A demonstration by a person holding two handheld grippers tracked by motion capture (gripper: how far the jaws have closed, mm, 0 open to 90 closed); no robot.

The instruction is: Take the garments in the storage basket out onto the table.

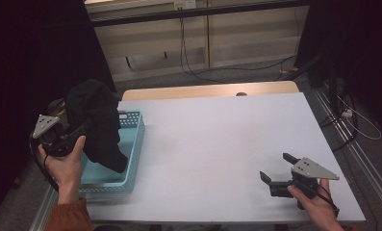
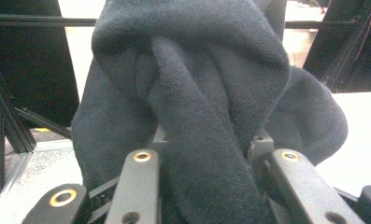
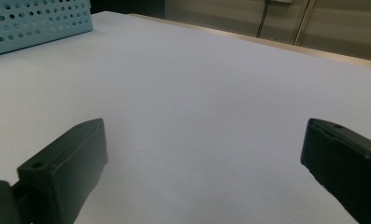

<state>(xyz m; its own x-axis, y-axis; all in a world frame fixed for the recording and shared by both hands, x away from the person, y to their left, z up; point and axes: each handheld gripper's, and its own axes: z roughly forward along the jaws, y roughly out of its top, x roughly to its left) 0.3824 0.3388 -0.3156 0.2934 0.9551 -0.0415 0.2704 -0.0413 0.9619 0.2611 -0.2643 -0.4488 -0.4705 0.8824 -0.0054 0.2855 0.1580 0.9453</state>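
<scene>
Slippage is my main worry: my left tool (image 1: 75, 132), at the left edge of the high view, is clamped on a bunched fold of the dark cloth (image 1: 99, 122), and the rest of the fabric hangs in a heavy drape down into the blue basket (image 1: 135, 144) at the lower left. In the left gripper view the cloth (image 2: 197, 107) fills the gap between the jaws as a thick, twisted roll, so I judge the grip to be on a few layers only; the hanging weight could pull that fold out. I also suspect the trailing hem, low against the basket's inner wall, could snag the perforated rim and tip or drag the light basket across the counter (image 1: 217, 144). My right tool (image 1: 275, 180) sits at the lower right of the high view, jaws spread wide with nothing between them, resting low over bare counter well apart from the cloth, so it cannot catch a drop from there.

Count: one cloth, one basket, one counter, two tools, two hands on them.
</scene>
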